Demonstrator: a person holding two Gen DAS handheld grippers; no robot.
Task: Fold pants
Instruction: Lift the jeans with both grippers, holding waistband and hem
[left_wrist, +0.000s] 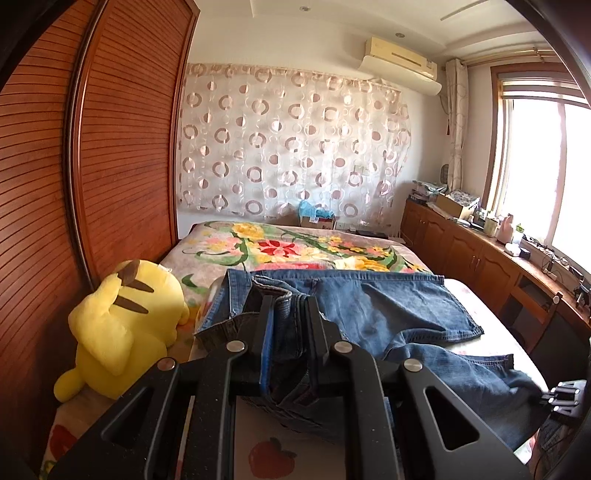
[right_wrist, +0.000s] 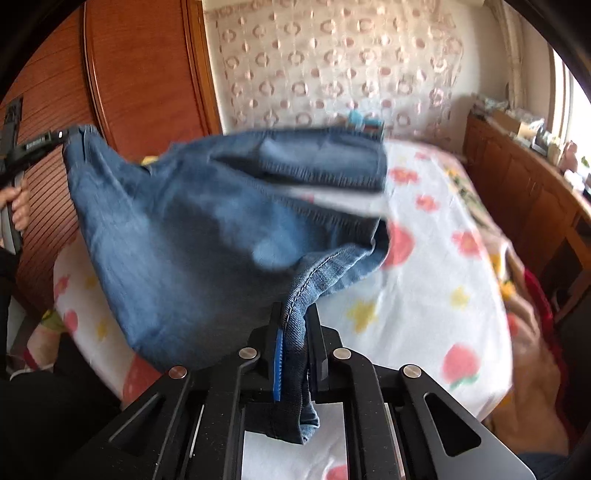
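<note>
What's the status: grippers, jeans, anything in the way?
Left gripper shut on jeans. Right gripper shut on a seamed edge. Jeans partly lifted off bed. Plush toy beside them, left.

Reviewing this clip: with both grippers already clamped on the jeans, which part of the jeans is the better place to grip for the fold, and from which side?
Judging from these views: the stitched edges. The left gripper pinches the thick waistband of the jeans; the right gripper clamps a seamed hem. Come from the near bed edge, jaws straddling the edge: the hems are firm, the middle sags.
</note>
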